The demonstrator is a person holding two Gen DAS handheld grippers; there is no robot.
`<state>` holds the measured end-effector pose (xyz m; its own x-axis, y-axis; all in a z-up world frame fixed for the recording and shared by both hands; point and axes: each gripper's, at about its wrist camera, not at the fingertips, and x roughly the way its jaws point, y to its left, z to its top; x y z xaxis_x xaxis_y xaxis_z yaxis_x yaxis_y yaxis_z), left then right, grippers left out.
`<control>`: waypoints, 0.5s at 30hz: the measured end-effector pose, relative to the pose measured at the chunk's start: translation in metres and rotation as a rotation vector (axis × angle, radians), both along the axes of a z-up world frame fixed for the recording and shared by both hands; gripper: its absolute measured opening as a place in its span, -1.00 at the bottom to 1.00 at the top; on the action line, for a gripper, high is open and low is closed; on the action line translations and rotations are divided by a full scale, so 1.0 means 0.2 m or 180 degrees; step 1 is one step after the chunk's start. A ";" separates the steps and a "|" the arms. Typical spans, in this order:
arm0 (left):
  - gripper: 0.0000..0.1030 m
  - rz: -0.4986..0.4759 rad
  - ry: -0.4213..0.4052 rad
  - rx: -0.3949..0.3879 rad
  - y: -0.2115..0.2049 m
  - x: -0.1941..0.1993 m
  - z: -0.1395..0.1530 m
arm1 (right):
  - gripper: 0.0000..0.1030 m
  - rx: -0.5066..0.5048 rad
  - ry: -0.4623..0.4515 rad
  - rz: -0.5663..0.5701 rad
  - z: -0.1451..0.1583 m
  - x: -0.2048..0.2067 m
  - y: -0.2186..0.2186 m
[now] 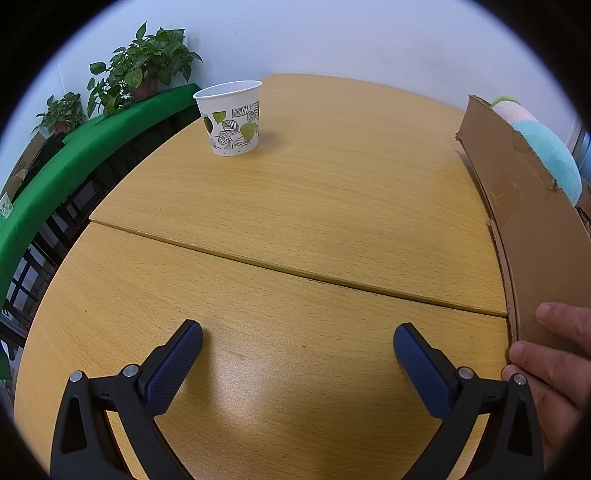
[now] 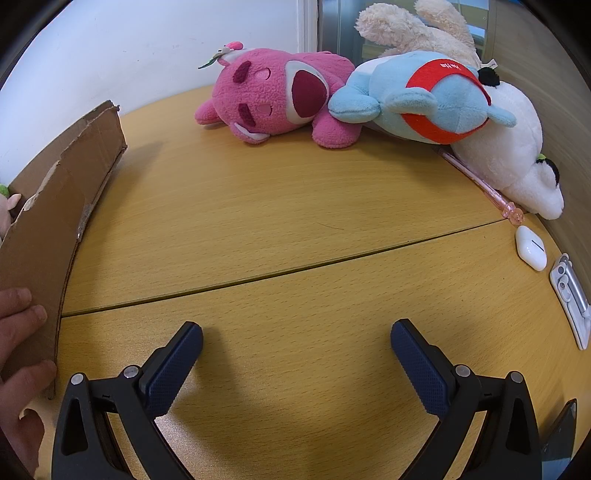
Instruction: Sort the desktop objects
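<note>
My left gripper (image 1: pixel 297 341) is open and empty, low over the wooden table (image 1: pixel 295 206). A paper cup with a leaf print (image 1: pixel 231 118) stands upright at the far left. A cardboard box (image 1: pixel 524 206) stands to the right, with a plush toy (image 1: pixel 546 147) inside. My right gripper (image 2: pixel 296 339) is open and empty above the table (image 2: pixel 258 206). Beyond it lie a pink plush (image 2: pixel 273 96), a blue plush (image 2: pixel 424 96) and a white plush (image 2: pixel 517 155). A pink pen (image 2: pixel 484 184) and a white earbud case (image 2: pixel 530 247) lie at the right. The cardboard box (image 2: pixel 55 206) is at the left.
A hand (image 1: pixel 554 354) rests on the box's near corner; it also shows in the right wrist view (image 2: pixel 18 332). A cream plush (image 2: pixel 413 29) lies behind the blue one. A white metal clip (image 2: pixel 570 295) lies at the right edge. Potted plants (image 1: pixel 147 70) stand on a green ledge (image 1: pixel 74 155).
</note>
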<state>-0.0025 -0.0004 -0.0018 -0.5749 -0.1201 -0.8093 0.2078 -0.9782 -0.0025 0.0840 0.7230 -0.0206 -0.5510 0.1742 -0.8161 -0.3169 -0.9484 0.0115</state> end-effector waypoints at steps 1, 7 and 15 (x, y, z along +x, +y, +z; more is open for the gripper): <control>1.00 0.0001 -0.0001 -0.0004 0.00 0.00 0.00 | 1.00 0.0001 0.0001 -0.0001 0.00 0.00 0.00; 1.00 0.0001 -0.0001 -0.0002 0.00 0.00 0.00 | 1.00 0.0001 0.0002 -0.0001 0.00 0.01 -0.01; 1.00 0.0001 -0.0001 -0.0001 0.00 0.00 0.00 | 1.00 0.0002 0.0001 0.0001 0.00 0.01 -0.01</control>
<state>-0.0025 -0.0005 -0.0017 -0.5746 -0.1206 -0.8095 0.2082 -0.9781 -0.0020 0.0862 0.7207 -0.0200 -0.5513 0.1746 -0.8158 -0.3166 -0.9485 0.0110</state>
